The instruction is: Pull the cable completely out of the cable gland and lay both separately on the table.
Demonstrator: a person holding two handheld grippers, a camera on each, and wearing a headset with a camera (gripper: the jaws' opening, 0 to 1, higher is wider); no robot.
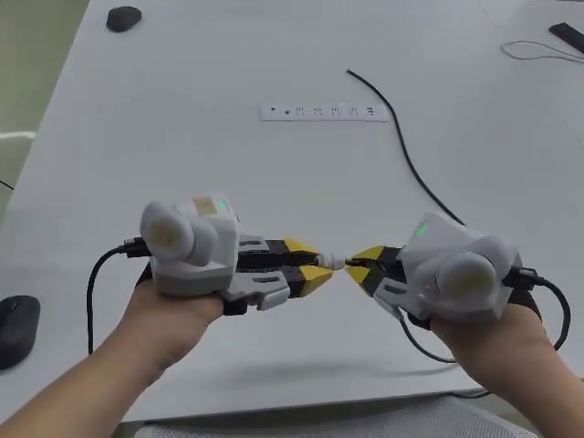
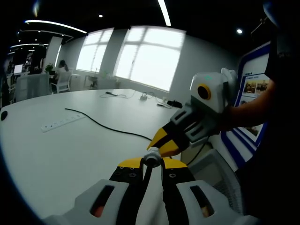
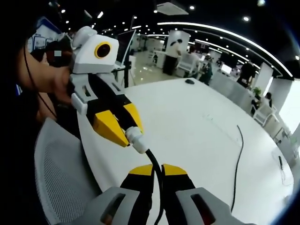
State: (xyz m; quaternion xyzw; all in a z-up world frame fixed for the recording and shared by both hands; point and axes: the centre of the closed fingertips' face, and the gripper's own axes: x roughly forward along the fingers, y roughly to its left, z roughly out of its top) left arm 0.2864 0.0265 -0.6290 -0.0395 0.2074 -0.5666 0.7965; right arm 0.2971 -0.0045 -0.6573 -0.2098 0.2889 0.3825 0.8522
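1. The left gripper comes in from the left. Its yellow-tipped jaws are pinched narrow on the white cable gland, which sits right at the jaw tips.
2. The right gripper faces it from the right, almost tip to tip. Its jaws are closed tight on the black cable.
3. In the right gripper view the cable runs out of the gland's end and back down between the right gripper's jaws. The cable is not yet out of the gland, so the two are joined.
4. Gland and cable hang in the short gap between the two grippers. They are held clear of the white table, over its near part, and a soft shadow lies on the surface below them.
5. Farther back, a white power strip lies flat near the middle of the table.
6. A black cord starts just beyond the strip's right end. It sweeps toward the near right and passes behind the right gripper.
7. A dark mouse rests by the near left edge, and a small dark object lies at the far left.
8. A thin pale wire loops at the far right.
9. In the right gripper view a grey mesh chair back stands just beside the table's near edge.
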